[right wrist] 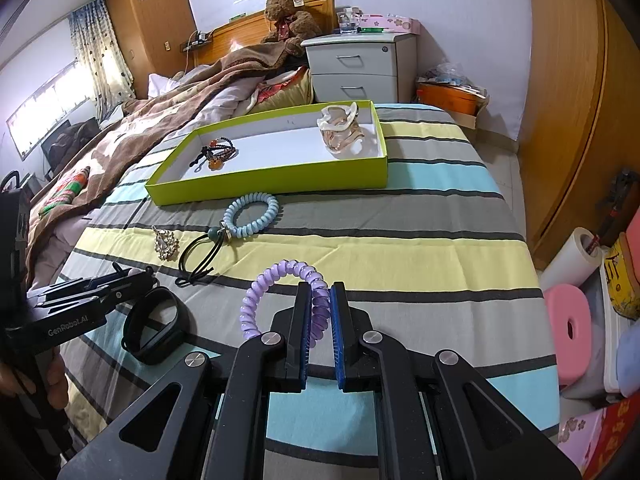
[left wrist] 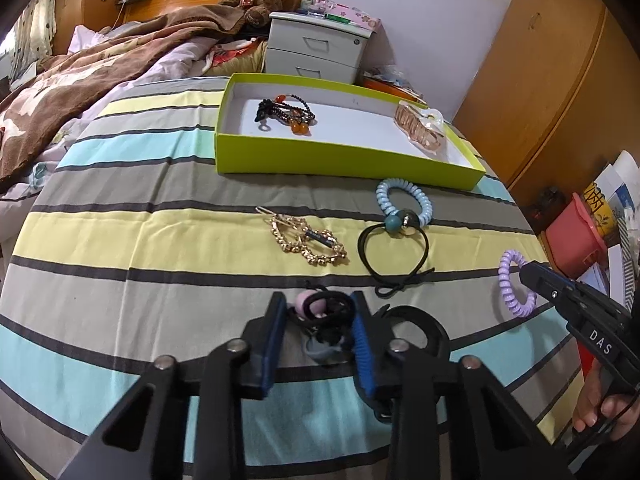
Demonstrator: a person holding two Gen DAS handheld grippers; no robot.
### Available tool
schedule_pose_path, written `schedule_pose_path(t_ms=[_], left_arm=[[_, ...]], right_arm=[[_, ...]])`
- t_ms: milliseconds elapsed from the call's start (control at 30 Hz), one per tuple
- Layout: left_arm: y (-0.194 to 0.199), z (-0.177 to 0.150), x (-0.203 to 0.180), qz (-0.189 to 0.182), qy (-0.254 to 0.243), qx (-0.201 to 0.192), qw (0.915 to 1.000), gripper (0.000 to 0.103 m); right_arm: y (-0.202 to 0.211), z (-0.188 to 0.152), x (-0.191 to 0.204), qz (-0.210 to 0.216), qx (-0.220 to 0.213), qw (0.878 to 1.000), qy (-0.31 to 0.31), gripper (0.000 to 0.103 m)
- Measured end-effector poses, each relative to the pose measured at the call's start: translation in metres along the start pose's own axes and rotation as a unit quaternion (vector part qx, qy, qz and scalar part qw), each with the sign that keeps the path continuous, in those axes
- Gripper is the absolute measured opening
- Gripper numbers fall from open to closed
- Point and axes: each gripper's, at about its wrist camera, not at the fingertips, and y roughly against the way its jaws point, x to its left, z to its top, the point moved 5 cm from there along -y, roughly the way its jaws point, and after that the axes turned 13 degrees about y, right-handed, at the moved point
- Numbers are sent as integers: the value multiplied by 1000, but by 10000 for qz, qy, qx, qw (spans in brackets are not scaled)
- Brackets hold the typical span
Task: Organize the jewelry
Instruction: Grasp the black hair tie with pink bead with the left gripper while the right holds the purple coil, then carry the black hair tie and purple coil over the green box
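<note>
On the striped bedspread my left gripper [left wrist: 319, 300] is shut on a black hair tie with pink and grey beads [left wrist: 316, 308], which fills the gap between the blue pads. My right gripper [right wrist: 321, 287] is shut on a purple coil hair tie [right wrist: 276, 276] and holds it just above the bed. Beyond them lie a gold hair clip [left wrist: 308, 240], a black elastic with a teal bead [left wrist: 394, 252] and a blue coil tie [left wrist: 404, 200]. The green box [left wrist: 344, 160] holds dark bead bracelets [left wrist: 286, 114] and an amber hair claw [left wrist: 420, 124].
A black wristband [right wrist: 154, 324] lies right beside my left gripper. A brown blanket [left wrist: 80, 80] covers the bed's left side. A grey bedside cabinet [right wrist: 356, 64] stands behind the box. The bed's right edge drops to a pink stool [right wrist: 568, 320] and floor clutter.
</note>
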Motion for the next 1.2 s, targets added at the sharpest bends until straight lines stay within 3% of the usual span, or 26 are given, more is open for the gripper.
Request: schedule_pose_path(t_ms=[233,1200], left_arm=[[1,0,-2,54,-65,-20,10000,22],[53,41,-8,130,-164,-753,9969,22]], right_arm=[[0,0,0,-2,-4,10000,1,10],[29,37,-2,-101,-433,9989,134,10]])
